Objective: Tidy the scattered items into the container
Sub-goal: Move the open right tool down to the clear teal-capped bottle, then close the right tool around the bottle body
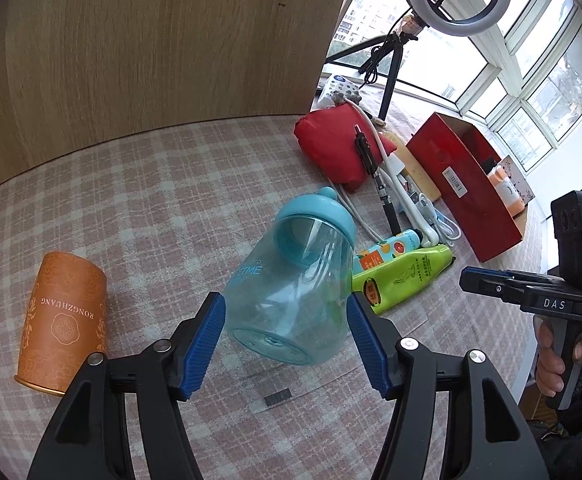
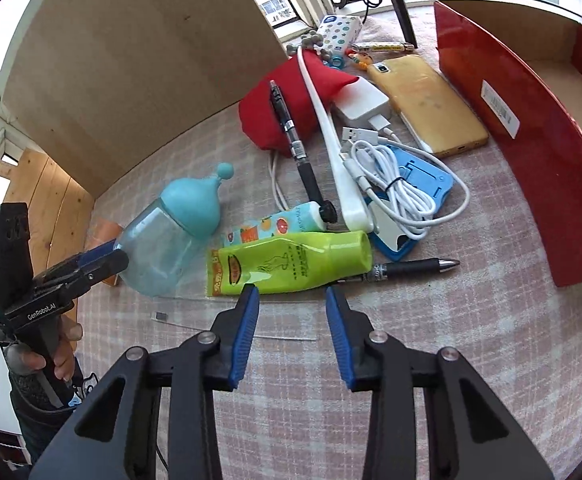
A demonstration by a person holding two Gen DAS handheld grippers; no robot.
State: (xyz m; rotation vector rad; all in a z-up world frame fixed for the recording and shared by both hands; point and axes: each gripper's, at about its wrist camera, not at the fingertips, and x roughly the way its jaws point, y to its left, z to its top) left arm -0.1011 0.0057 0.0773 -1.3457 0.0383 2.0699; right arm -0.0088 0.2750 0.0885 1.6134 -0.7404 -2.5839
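A clear blue bottle (image 1: 291,280) with a teal cap lies on the checked cloth, its base between the blue pads of my left gripper (image 1: 287,312); the jaws are open around it and touch is unclear. It also shows in the right wrist view (image 2: 171,236). A green tube (image 2: 291,262) lies just ahead of my open, empty right gripper (image 2: 293,300). The red box (image 2: 531,152) stands at the right. An orange canister (image 1: 65,320) lies at the left.
A heap lies between bottle and box: red pouch (image 2: 275,104), black pens (image 2: 295,144), white cable (image 2: 395,184), blue phone stand (image 2: 415,200), yellow phone (image 2: 427,104), patterned tube (image 2: 275,226). A wooden panel (image 1: 151,40) stands behind. A ring-light tripod (image 1: 395,64) stands at the back.
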